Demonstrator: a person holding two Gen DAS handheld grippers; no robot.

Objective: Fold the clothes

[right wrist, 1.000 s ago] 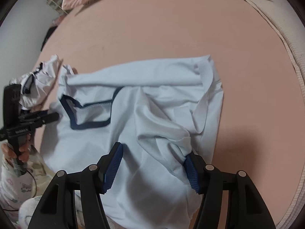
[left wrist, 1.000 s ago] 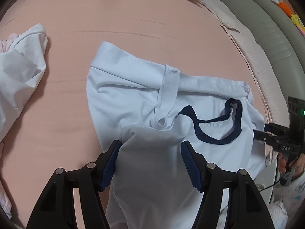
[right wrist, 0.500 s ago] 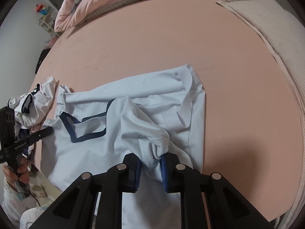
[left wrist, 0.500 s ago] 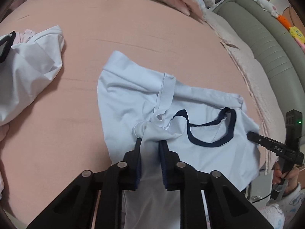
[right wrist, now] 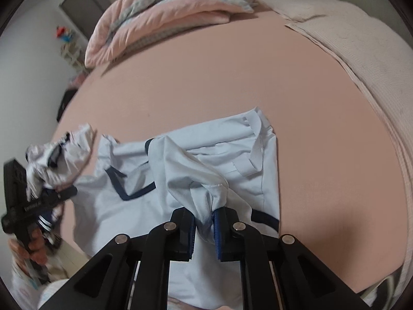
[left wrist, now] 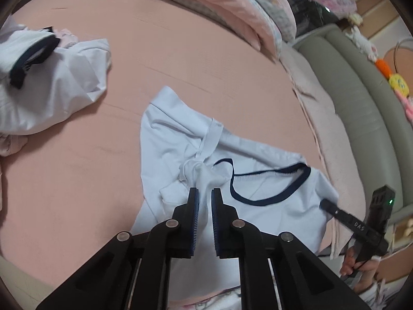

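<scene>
Both tools have gone from standing wide open over the pale blue shirt [left wrist: 178, 134] a second ago to being clamped on it, and each now holds a bunched fold of fabric lifted off the bed [left wrist: 180, 59]. Since the earlier frames the shirt's near edge has been drawn up and gathered, and more of the far end of the bed has come into view.

From the left wrist view, the left tool [left wrist: 205, 201] has its blue-padded fingers nearly together, with a gathered ridge of cloth pinched between them, just beside the navy-trimmed collar [left wrist: 268, 196]. The right tool [right wrist: 205, 214] shows the same near-closed stance in its own view; its jaws are closing the last bit, with a thick wad of the shirt squeezed between the pads and rising in a peak above them.

The shirt lies crumpled on the pink sheet, its far part flat on the bed and its near part pulled up toward the tools. A white hem band [left wrist: 213, 137] runs across its upper layer. Each tool also appears at the edge of the other's view, gripped by a hand [right wrist: 33, 248].

A second, white garment with navy trim [left wrist: 46, 77] sits in a heap well apart from the shirt, toward the left of the bed. Folded pink quilts [right wrist: 165, 10] are piled at the far end, and a grey-green padded bed rail [left wrist: 361, 103] borders the right side.
</scene>
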